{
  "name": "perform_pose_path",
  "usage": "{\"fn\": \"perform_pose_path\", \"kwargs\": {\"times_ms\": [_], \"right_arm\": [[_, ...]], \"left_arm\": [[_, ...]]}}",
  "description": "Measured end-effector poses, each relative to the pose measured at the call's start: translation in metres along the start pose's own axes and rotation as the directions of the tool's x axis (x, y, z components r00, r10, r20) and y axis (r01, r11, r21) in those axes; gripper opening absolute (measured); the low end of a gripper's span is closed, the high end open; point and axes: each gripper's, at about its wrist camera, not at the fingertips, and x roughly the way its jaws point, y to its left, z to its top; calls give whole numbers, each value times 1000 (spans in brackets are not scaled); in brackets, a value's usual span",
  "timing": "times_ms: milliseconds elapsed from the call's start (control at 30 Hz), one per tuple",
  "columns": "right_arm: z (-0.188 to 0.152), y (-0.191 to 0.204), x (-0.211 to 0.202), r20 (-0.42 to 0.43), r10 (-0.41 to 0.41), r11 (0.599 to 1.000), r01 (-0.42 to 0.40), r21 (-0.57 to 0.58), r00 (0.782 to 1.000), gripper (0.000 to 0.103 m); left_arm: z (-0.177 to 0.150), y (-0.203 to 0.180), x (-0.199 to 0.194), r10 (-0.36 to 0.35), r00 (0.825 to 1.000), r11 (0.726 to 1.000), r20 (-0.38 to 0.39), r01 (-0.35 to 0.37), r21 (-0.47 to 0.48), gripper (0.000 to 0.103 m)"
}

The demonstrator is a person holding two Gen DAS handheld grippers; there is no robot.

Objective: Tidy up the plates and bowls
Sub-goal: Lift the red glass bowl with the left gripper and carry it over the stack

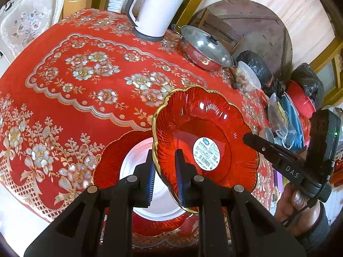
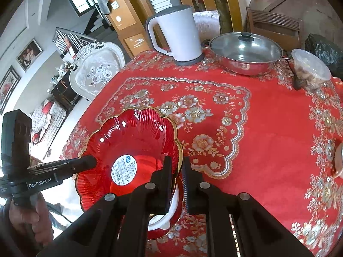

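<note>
We hold a red bowl [image 1: 205, 137] between both tongs, tilted and clear of the cloth [image 1: 85, 85], its white label [image 1: 206, 152] facing us. The left tongs [image 1: 165, 171] are narrowed onto the bowl's gold rim, one pad inside the rim and one outside. The right tongs [image 2: 176, 172] likewise straddle the opposite rim, closed to the thickness of the wall.

Directly beneath the two tongs lies a red plate [image 1: 107, 162] with a white dish [image 1: 133, 160] seated in it; in the right wrist view the dish shows just below the bowl, under the fingers. We judge these two pieces already stacked, and the bowl the next to join them, so the step in hand is the lowering of the bowl onto the stack.

Beyond the tongs stand a kettle [image 1: 154, 10] and a lidded pot [image 1: 205, 49], well apart from the stack; to the right of the tongs lies a clear tub [image 2: 310, 68]. We see no other loose plate or bowl for certain, so we judge the task near its end.
</note>
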Motion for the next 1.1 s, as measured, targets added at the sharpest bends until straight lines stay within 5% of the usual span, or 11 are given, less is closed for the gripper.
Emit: {"fn": "perform_pose_path", "kwargs": {"times_ms": [1100], "right_arm": [[-68,1,50,-68,4,991,5,131,998,10]], "left_arm": [[-29,41,41,28,985,997,-171,-15,76,15]]}}
